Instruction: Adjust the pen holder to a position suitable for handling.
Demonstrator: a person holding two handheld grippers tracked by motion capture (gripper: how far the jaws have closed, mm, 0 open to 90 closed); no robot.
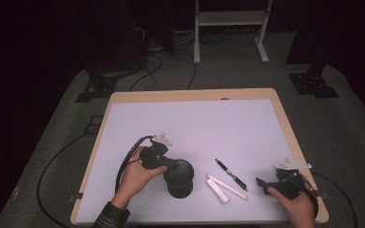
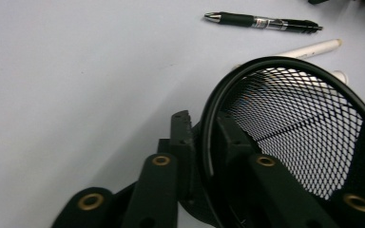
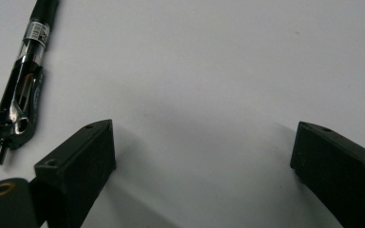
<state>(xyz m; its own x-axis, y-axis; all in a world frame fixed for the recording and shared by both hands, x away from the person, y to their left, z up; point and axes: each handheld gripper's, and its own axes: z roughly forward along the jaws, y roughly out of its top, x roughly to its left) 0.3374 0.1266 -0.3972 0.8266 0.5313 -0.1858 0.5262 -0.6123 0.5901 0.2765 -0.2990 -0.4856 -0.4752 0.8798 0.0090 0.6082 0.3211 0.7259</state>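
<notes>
A black mesh pen cup (image 1: 179,178) stands on the white mat (image 1: 195,128) near its front. My left gripper (image 1: 169,165) is shut on the cup's rim; in the left gripper view one jaw sits outside and one inside the mesh cup (image 2: 304,123), with the left gripper (image 2: 205,127) pinching the wall. A black pen (image 1: 231,174) (image 2: 262,22) and two white markers (image 1: 226,186) (image 2: 311,48) lie right of the cup. My right gripper (image 1: 262,186) (image 3: 204,142) stands open low over the bare mat, with the black pen (image 3: 21,92) just beyond its left jaw.
The wooden table edge (image 1: 290,128) frames the mat. Cables (image 1: 57,161) trail off the left side and across the floor behind. A white metal stand (image 1: 230,28) is on the floor beyond the table. The back half of the mat is bare.
</notes>
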